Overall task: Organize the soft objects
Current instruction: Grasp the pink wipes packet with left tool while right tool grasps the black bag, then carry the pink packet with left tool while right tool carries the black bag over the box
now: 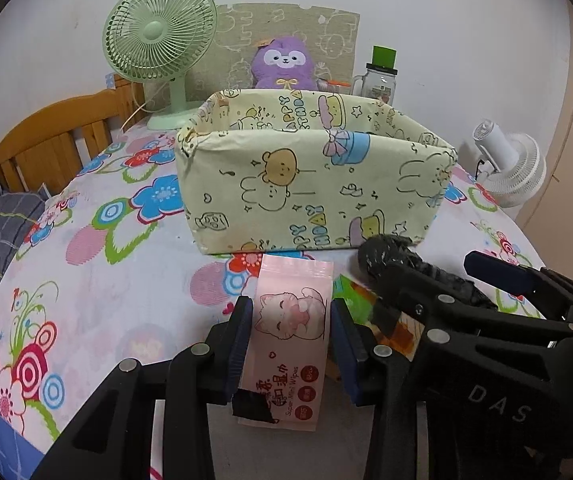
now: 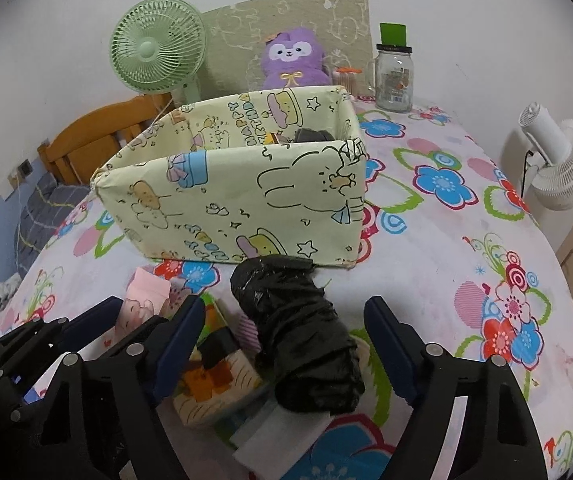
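The wipes pack [image 1: 292, 336] sits low in the left wrist frame, clenched between the pads of the left claw [image 1: 291, 344], its long axis running straight up the frame toward the bin [image 1: 314, 176], which stands just beyond it at frame centre. Just to its right, the black roll [image 2: 298, 332] lies at the lower middle of the right wrist frame, long axis running up the frame toward the bin, far end almost at the bin's near wall. The right claw [image 2: 286, 344] straddles the roll with its fingers [image 2: 390, 344] clear on both sides, so it is released, nothing pressed. I judge each hand is nearest its own item, and the move ahead is a short carry forward and up over the near wall. Something dark already lies inside the bin at its far right corner.

Under the roll lie a printed packet [image 2: 214, 384] and a white pad [image 2: 282, 432]. The surface is a table under a flowered cloth [image 1: 98, 272]. At the back stand a green fan [image 1: 160, 36], a purple plush [image 1: 284, 64] and a jar [image 2: 393, 76]; a white fan [image 2: 558, 160] is at the right edge, a wooden bedhead [image 1: 50, 140] at the left.
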Demonstrator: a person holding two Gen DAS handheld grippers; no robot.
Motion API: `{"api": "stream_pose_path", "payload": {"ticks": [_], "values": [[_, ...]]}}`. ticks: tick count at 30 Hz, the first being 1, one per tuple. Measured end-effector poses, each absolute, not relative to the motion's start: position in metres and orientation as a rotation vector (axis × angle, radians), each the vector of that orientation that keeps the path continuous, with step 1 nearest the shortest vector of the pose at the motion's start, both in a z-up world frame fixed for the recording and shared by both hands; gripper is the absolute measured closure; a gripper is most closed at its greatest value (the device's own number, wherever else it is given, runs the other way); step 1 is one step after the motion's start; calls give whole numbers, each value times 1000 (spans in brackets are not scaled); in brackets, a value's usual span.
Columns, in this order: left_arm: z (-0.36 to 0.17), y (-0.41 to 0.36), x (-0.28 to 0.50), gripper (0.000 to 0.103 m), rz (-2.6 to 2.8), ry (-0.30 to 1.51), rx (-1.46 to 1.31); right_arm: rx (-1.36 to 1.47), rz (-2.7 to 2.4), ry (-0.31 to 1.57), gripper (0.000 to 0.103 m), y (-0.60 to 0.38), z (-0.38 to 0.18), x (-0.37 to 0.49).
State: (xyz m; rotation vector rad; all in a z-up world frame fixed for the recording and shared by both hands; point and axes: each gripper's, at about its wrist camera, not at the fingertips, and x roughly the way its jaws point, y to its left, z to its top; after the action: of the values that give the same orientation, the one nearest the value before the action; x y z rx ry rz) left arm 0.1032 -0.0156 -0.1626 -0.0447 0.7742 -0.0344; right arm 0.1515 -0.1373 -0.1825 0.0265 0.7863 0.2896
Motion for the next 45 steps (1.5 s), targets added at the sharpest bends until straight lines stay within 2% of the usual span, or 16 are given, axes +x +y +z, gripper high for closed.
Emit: {"api": "stream_pose_path", "payload": {"ticks": [3,13,18,28,45], "values": [[-163,-16,109,63,-34,776,-35,34,291,791,30,-136,-183,155],[-171,-18,123,64,-30,806,-28,80,310,854,43,-133,-195,171],[-173,-19,126,64,-25,809,-20,92,312,860,55,-132,-197,174],[-166,-22,122,65,-45,789,-24,100,323,834,70,-132,-187,166],[-124,-24,97,65,-52,696,-24,90,318,723,73,-135,-139,137]]}}
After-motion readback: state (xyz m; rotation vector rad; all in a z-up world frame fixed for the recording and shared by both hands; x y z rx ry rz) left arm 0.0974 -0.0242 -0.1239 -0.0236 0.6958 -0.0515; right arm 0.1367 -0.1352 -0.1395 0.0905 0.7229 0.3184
